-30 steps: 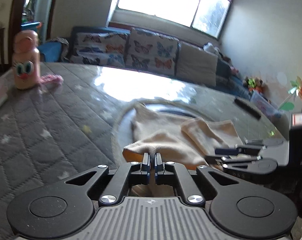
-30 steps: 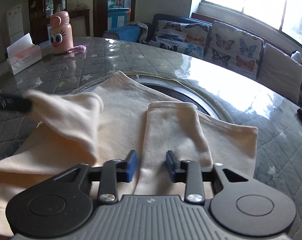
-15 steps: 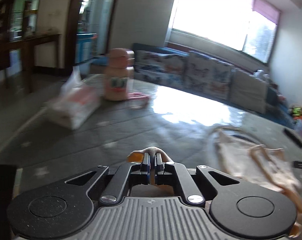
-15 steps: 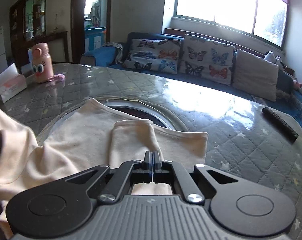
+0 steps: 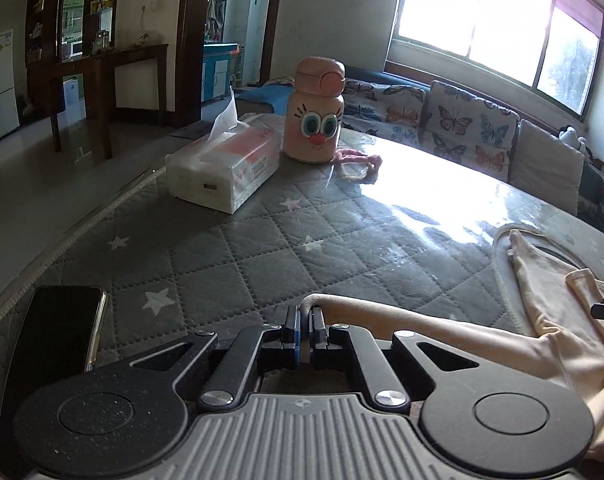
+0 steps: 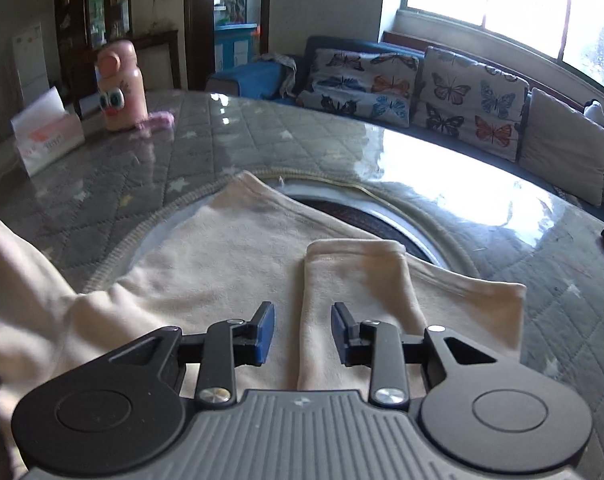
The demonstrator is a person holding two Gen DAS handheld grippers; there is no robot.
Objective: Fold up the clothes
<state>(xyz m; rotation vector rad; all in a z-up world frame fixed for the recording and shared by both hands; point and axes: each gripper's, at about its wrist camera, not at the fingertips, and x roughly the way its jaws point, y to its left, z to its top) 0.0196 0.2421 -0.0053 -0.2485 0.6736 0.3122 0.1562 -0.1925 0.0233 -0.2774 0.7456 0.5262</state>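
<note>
In the left wrist view, the left gripper (image 5: 304,330) was clenched on an edge of the cream garment (image 5: 454,334), a fold of the cloth showing just above the pinched blue pads. From there the garment ran to the right across the quilted grey tablecloth (image 5: 261,252) toward the round inset at the table's middle, where more of it lay in loose folds. A dark phone (image 5: 57,332) lay flat on the cloth at the lower left, near the table's edge. Farther off stood a tissue pack (image 5: 225,170) with a sheet pulled up from its top, and just beside it a pink bottle with a cartoon face (image 5: 314,120); a pink cord (image 5: 358,162) lay next to the bottle. A tip of the other gripper showed at the right edge.

In the right wrist view, the right gripper (image 6: 302,330) had its jaws apart and opening, the blue pads clear of the cloth on both sides. Below the gap lay a folded sleeve (image 6: 358,280) of the garment, flat on the spread body of the garment (image 6: 221,248), which covered part of the round inset (image 6: 382,220). At the left the garment rose off the table in a lifted fold (image 6: 17,272). The bottle (image 6: 119,88) and tissue pack (image 6: 45,136) stood well apart at the far left, slightly blurred
</note>
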